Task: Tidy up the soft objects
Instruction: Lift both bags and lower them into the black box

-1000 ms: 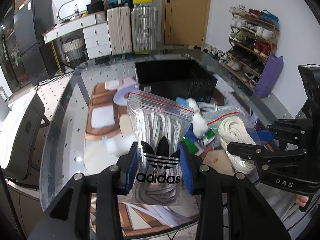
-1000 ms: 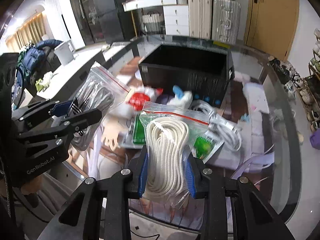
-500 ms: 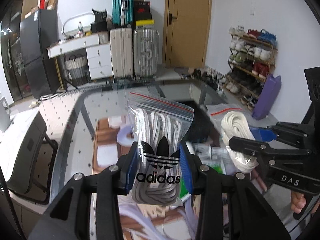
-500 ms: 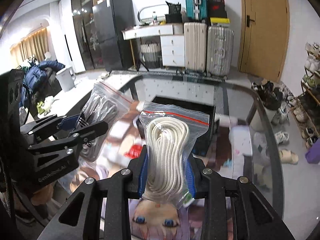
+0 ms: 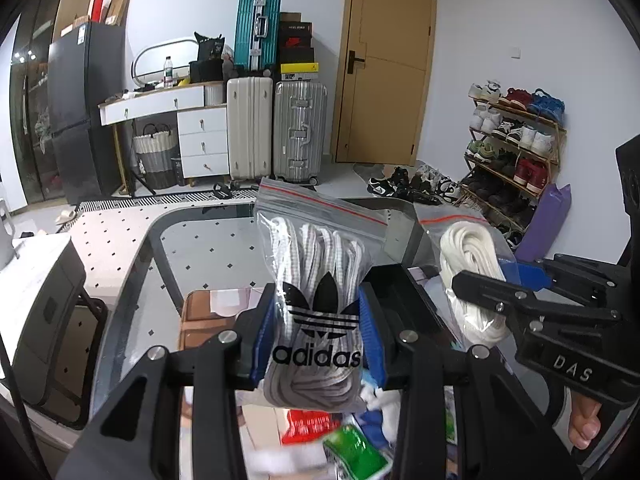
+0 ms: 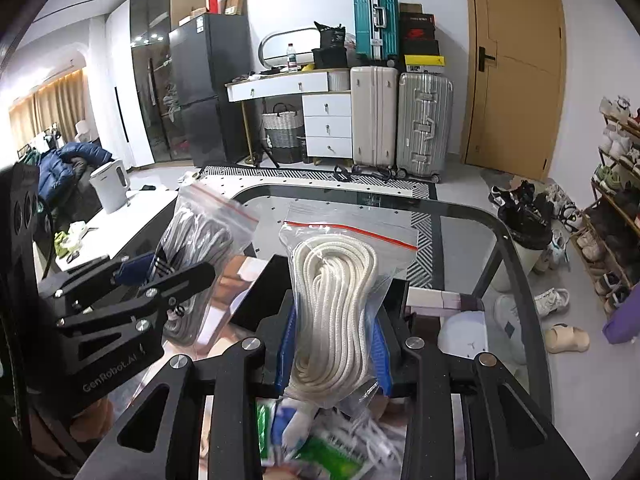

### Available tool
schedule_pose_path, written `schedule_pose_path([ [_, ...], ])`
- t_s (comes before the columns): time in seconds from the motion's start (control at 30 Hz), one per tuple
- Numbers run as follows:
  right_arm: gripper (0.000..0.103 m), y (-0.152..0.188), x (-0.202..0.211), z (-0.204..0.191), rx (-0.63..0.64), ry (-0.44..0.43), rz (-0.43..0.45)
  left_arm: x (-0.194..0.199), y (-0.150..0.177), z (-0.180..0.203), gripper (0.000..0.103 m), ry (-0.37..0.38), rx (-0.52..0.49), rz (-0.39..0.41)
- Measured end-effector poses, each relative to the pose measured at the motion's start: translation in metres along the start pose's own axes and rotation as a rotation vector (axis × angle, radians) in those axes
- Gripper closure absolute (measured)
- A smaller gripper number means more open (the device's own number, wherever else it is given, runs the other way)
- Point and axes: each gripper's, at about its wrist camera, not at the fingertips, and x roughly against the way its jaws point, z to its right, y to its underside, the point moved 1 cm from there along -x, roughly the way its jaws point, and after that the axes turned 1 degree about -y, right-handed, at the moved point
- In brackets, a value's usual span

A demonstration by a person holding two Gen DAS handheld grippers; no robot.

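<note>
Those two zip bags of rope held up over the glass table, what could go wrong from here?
The left gripper pinches the adidas bag only low down, so the slick plastic could slip out. The right gripper holds the white rope bag the same way. The bags hang close side by side and may snag near the black box.

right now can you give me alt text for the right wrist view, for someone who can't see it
The right gripper is shut on a clear zip bag of thick white rope, held up above a glass table. Beside it, the left gripper holds a zip bag of grey laces. Behind are suitcases, a white dresser and a wooden door.
</note>
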Motion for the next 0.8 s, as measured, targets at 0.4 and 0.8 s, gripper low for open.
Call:
schedule_pose_path([
  [0.4, 0.071, -0.008, -0.100, 0.037, -0.099, -0.006, -0.101, -0.076, -0.011, 0.004, 0.065, -0.059, 0.067, -0.145],
  [0.8, 0.071, 0.020, -0.143, 0.049, -0.137, -0.040, -0.205, -0.111, 0.006, 0.016, 0.065, -0.022, 0.055, -0.226],
])
